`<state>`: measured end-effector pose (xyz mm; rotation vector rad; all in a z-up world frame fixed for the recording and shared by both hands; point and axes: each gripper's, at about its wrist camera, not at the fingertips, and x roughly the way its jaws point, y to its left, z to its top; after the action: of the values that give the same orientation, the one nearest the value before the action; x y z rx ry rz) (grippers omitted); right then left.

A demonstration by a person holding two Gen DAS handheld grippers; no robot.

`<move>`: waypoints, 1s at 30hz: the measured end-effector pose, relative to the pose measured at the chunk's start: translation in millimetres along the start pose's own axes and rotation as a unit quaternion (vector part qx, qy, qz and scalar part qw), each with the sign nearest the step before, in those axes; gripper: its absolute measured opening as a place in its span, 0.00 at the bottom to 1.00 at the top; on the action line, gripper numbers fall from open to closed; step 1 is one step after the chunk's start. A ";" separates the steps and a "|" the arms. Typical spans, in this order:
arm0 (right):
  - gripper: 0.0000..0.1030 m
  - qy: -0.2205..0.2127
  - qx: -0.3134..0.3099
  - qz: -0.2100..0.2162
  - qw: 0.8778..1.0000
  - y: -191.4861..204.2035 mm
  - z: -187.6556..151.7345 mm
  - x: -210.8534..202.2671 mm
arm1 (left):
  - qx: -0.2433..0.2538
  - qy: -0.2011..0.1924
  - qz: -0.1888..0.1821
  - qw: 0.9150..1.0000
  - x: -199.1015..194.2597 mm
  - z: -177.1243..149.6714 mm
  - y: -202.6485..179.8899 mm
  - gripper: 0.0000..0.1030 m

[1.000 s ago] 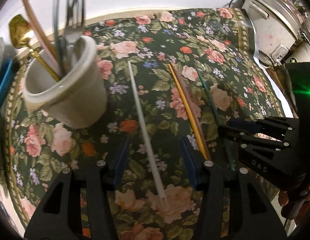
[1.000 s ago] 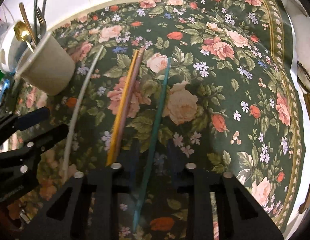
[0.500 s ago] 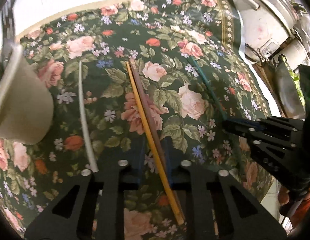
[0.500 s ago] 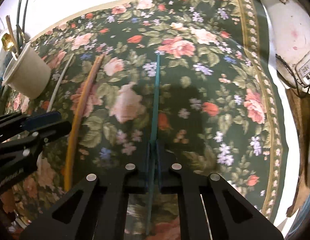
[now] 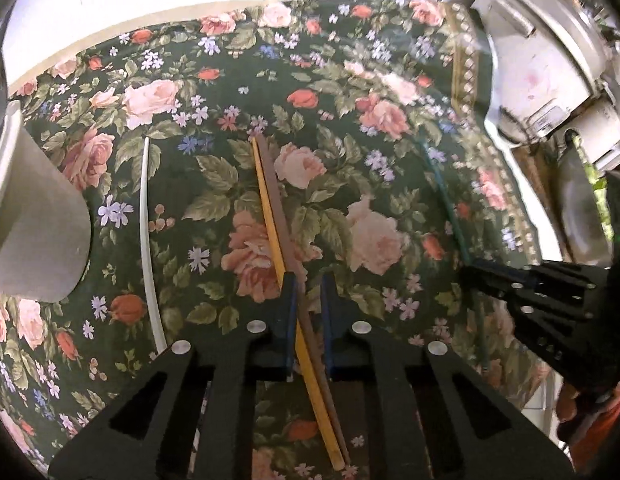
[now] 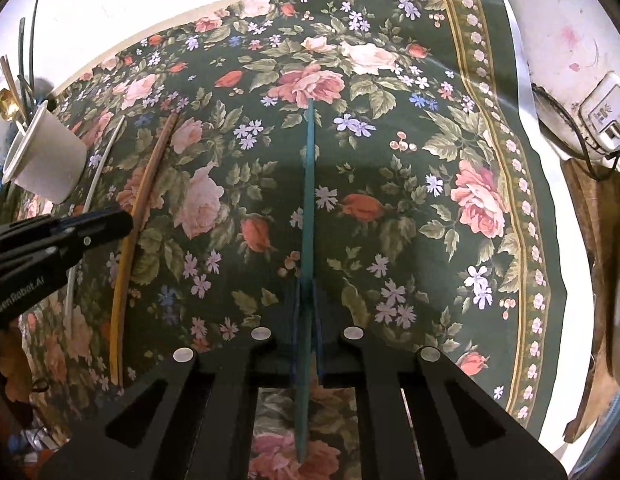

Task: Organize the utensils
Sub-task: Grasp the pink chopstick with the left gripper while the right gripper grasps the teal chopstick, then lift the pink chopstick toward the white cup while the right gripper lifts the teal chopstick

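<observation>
Left wrist view: my left gripper (image 5: 307, 312) straddles the yellow chopstick (image 5: 274, 236) and the brown chopstick (image 5: 287, 240), which lie side by side, touching, along the middle of the floral tablecloth (image 5: 213, 92). Its jaws are closing, almost together, with both sticks between the pads; I judge that taking the pair as one saves a second pick. The white chopstick (image 5: 146, 216) lies alone toward the left edge of the tabletop, just beside the cream utensil cup (image 5: 33, 240), not yet gripped.

Right wrist view: my right gripper (image 6: 305, 320) is clamped on the teal chopstick (image 6: 308, 200) near its close end, so the long free part runs away toward the far edge. I judge that an end grip leaves the shaft clear to drop into the cup. The cup stands at the far left corner, already holding a gold spoon (image 6: 7, 102) and other handles, which suggests it is the collecting place. A white appliance (image 6: 566, 40) sits off the right edge, clear of the work.
</observation>
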<state>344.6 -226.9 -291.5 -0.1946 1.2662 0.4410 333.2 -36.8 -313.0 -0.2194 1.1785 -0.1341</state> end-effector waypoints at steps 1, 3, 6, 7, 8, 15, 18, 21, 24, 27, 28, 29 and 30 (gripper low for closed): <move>0.05 0.001 -0.002 0.002 1.000 0.2 0.1 0.2 | 0.002 -0.007 0.006 1.000 0.1 -0.2 -0.5 0.09; 0.05 0.003 -0.005 0.005 1.000 0.2 0.4 0.6 | 0.006 -0.010 0.021 1.000 1.5 1.2 -3.0 0.09; 0.07 0.009 -0.005 0.020 1.000 -0.9 1.3 1.8 | 0.006 -0.014 0.033 0.999 3.3 4.8 -4.5 0.09; 0.07 0.011 -0.004 0.025 1.000 -2.0 1.2 2.1 | 0.007 -0.015 0.033 0.999 4.7 7.4 -5.2 0.09; 0.07 0.014 0.000 0.034 0.999 -3.8 1.6 2.6 | 0.008 -0.014 0.031 0.999 6.2 10.1 -5.7 0.09; 0.08 0.023 0.019 0.072 0.997 -14.4 2.8 3.7 | 0.006 -0.008 0.039 0.999 21.9 28.8 -12.1 0.11; 0.08 0.024 0.021 0.078 0.996 -15.3 3.0 4.5 | 0.005 0.002 0.015 1.000 27.8 36.3 -17.7 0.11; 0.08 0.023 0.017 0.081 0.996 -14.1 5.6 4.1 | 0.013 0.014 -0.009 1.000 33.0 38.8 -29.5 0.11; 0.09 0.022 0.011 0.081 0.996 -13.3 9.2 4.2 | 0.041 0.018 0.016 0.999 37.1 39.8 -46.5 0.11; 0.09 0.019 0.006 0.079 0.997 -14.3 13.0 4.6 | 0.038 0.030 0.003 0.999 38.9 43.2 -43.5 0.10; 0.09 0.018 0.006 0.078 0.997 -14.5 14.2 4.8 | 0.034 0.035 -0.004 0.999 39.7 45.2 -40.3 0.10; 0.09 0.016 0.005 0.074 0.997 -14.5 16.1 5.1 | 0.029 0.038 -0.009 0.999 41.0 47.2 -37.9 0.08; 0.09 0.015 0.004 0.069 0.997 -14.5 17.4 5.7 | 0.027 0.041 -0.012 0.999 42.1 49.1 -36.2 0.05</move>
<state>367.3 -232.2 -293.2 -0.1078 1.3163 0.5542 394.9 -76.2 -324.4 -0.1819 1.2529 -0.1975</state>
